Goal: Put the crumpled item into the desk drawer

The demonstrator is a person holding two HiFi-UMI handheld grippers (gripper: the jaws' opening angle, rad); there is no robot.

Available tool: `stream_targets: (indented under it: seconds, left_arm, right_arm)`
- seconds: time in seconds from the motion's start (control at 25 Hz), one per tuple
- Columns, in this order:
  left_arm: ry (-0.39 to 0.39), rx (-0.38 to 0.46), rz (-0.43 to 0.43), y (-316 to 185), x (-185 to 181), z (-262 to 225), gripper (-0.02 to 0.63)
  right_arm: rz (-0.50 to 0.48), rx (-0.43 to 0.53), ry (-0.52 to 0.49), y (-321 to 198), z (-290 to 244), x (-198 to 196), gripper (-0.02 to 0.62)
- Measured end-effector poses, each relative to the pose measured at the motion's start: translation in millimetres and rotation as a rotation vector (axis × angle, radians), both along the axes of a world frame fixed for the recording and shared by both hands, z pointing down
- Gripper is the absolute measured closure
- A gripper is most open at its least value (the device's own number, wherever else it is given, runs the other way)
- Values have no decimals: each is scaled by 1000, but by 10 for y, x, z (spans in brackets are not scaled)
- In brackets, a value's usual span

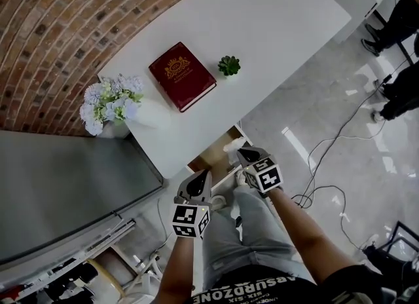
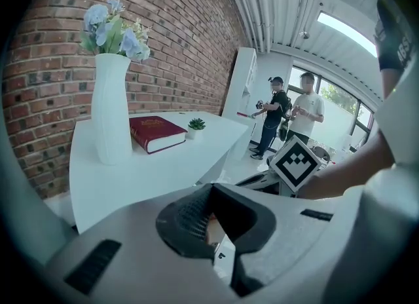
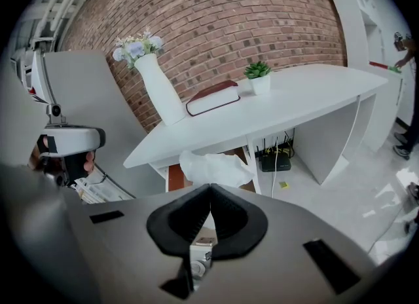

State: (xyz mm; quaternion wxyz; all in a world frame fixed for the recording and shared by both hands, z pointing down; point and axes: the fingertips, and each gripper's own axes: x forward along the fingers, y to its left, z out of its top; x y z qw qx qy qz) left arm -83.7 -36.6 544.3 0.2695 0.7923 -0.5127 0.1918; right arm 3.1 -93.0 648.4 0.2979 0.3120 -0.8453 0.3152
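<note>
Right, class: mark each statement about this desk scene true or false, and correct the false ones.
1. The right gripper is shut on a crumpled paper. True.
2. The red book lies on the floor. False: it lies flat on the white desk.
3. The white vase holds flowers. True.
4. The small green plant stands on top of the book. False: it stands on the desk beside the book.

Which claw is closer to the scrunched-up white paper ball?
Right. The right claw pinches the crumpled white paper at its tips; the left claw sits apart, off to its left.
</note>
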Motion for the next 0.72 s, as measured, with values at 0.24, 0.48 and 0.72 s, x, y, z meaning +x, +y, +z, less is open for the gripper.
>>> stream_targets:
  seconds: [0.24, 0.48, 0.72]
  left_arm:
    - [-11, -17, 4, -5, 26, 96, 600]
    - [-17, -25, 2, -31, 66, 125, 600]
    - [-26, -39, -2, -35, 84, 181, 600]
  right_arm:
    - [0, -14, -4, -34, 152, -14, 597]
    - [-31, -32, -19, -64, 284, -70, 597]
    - [-54, -58, 3, -83, 459, -107, 597]
